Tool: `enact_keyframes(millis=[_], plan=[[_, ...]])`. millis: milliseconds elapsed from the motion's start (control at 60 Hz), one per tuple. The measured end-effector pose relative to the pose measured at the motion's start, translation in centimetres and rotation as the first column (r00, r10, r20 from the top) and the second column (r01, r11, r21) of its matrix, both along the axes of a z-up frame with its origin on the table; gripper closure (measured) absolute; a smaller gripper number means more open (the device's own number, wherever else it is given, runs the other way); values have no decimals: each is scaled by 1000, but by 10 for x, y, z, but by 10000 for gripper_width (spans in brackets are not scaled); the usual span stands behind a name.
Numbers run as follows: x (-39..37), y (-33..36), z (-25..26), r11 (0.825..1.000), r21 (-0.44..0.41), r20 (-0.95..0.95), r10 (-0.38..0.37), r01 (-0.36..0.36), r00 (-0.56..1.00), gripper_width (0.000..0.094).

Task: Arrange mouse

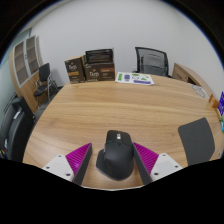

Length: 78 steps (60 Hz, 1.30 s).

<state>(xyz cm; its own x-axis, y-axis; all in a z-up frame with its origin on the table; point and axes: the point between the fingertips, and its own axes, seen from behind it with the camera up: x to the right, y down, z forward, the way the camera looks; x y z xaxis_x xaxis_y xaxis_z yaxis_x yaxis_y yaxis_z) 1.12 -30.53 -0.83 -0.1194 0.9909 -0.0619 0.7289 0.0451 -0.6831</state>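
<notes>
I see the mouse (113, 154) sitting on the wooden table (110, 105), between my gripper (113, 160) fingers, close to the table's near edge. It is a dark, sculpted ergonomic type with a scroll wheel near its front, pointing away from me. The two pink pads (76, 157) flank it, one at each side. The fingers are spread wide. I see a sliver of table between the mouse and the left pad, and the right pad looks very close to the mouse, though I cannot tell if it touches. I judge I have no hold on it; it rests on the table by its own weight.

As for handling, I expect a rigid plastic shell, light to moderate in weight, neither soft nor fragile under a modest squeeze. The curved, probably smooth flanks are my worry: they slope, so the pads could slide upward and squirt the mouse forward. I would take hold low on its two sides, about the middle of its length, clear of the wheel and buttons.

Relative to the mouse, a dark mat (197, 137) lies to the right. Far beyond the mouse, at the table's other side, stand boxes (92, 69) and papers (135, 78), with an office chair (150, 61) behind them. Another chair (17, 122) sits off to the mouse's left.
</notes>
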Motion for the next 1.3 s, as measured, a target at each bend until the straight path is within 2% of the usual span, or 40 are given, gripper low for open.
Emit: enact_keyframes(millis=[83, 167, 317, 333, 350, 367, 433, 683, 800, 933, 1000, 1117, 1200, 1300], plan=[[0, 3, -4, 1000, 2, 2, -10, 10, 1000, 150], [-3, 7, -4, 1000, 15, -21, -12, 13, 1000, 259], [-4, 8, -5, 1000, 18, -24, -1, 1, 1000, 345], [-4, 9, -4, 1000, 16, -21, -2, 3, 1000, 361], [-5, 10, -3, 1000, 15, -23, -5, 5, 1000, 434], [-7, 10, 1, 1000, 5, -33, -10, 11, 999, 465], [-7, 9, -2, 1000, -10, -13, -14, 14, 1000, 482], [1, 17, 4, 999, 18, 2, -41, 41, 999, 527], [9, 22, 34, 999, -8, -10, -48, 48, 999, 527], [8, 40, 98, 998, -36, -70, -49, 46, 996, 527], [2, 62, 132, 996, -51, -103, -72, 67, 992, 527], [-11, 125, 182, 992, -23, -175, -126, 124, 977, 529], [-20, 175, 200, 986, 6, -207, -162, 167, 965, 528], [-24, 232, 197, 977, 40, -219, -197, 210, 956, 528]])
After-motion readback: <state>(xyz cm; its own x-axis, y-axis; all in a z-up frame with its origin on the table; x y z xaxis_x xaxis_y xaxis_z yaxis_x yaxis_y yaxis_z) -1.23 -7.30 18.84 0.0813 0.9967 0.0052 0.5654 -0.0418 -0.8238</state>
